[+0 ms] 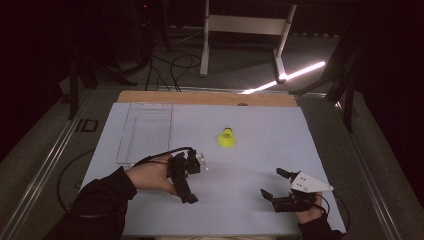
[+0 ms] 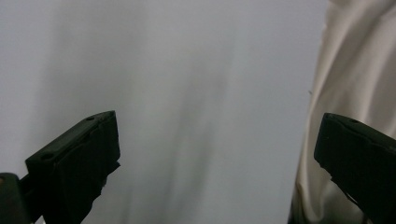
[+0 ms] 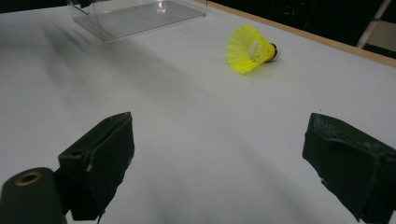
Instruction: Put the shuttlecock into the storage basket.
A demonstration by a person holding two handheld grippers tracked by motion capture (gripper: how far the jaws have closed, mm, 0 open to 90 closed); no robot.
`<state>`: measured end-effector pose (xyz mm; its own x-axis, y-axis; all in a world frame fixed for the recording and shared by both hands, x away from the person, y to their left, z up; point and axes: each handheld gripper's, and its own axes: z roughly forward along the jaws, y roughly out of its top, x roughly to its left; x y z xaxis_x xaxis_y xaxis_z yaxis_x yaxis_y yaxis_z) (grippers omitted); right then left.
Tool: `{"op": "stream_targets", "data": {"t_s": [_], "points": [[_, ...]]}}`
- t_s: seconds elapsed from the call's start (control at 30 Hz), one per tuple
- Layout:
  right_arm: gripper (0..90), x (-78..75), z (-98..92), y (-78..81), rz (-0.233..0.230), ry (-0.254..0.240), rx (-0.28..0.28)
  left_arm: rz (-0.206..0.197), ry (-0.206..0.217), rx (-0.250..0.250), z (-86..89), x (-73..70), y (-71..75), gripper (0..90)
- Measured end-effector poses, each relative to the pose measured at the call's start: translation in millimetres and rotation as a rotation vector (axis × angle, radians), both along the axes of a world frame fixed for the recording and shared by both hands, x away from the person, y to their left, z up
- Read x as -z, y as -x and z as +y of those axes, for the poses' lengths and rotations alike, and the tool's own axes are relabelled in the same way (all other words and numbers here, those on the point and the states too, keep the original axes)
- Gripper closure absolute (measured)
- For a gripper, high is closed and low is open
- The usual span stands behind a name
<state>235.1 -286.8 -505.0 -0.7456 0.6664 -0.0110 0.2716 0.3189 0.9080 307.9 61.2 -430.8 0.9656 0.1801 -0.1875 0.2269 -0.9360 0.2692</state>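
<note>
Both the left claw (image 1: 186, 180) and right claw (image 1: 272, 182) gape released, yellow shuttlecock (image 1: 226, 138) unlabelled.

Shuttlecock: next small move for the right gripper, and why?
Probably ease the right gripper forward toward the yellow shuttlecock. Its jaws stand wide open with nothing between them, and the shuttlecock lies on its side on the white table ahead, apart from the clear tray.

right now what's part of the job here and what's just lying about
In the job:
shuttlecock, lying on its side
clear tray, likely where it goes
left gripper, jaws open
right gripper, jaws open, facing the shuttlecock

Lying about:
white frame on the floor behind the table
floor cables
</note>
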Motion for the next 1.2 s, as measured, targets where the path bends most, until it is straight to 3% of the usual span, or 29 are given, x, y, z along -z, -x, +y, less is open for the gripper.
{"op": "stream_targets", "data": {"t_s": [0.13, 0.27, 0.5, 0.6, 0.97, 1.2], "points": [[9.2, 0.1, 0.1, -0.2, -0.003, 0.001, 0.000, 0.003, -0.039, -0.012, -8.7, 2.2, -9.3, 0.9], [9.2, -0.1, -0.1, 0.0, -0.001, -0.001, 0.000, -0.009, -0.026, -0.049, -14.6, 1.8, -16.4, 0.9], [9.3, 0.1, 0.0, 0.0, -0.001, 0.000, 0.000, -0.020, -0.010, -0.065, -22.2, 2.0, -26.5, 0.9], [9.3, 0.3, -0.4, -0.2, 0.000, 0.000, 0.001, -0.044, -0.002, -0.109, -25.7, 2.0, -34.3, 0.9], [9.3, 0.4, 0.2, -0.1, 0.001, 0.000, 0.001, -0.030, -0.020, -0.177, -30.4, 2.2, -55.0, 0.9], [9.3, 0.7, 0.4, -0.3, 0.004, 0.000, 0.002, -0.035, -0.011, -0.296, -35.1, 0.7, -73.2, 1.7]]}}
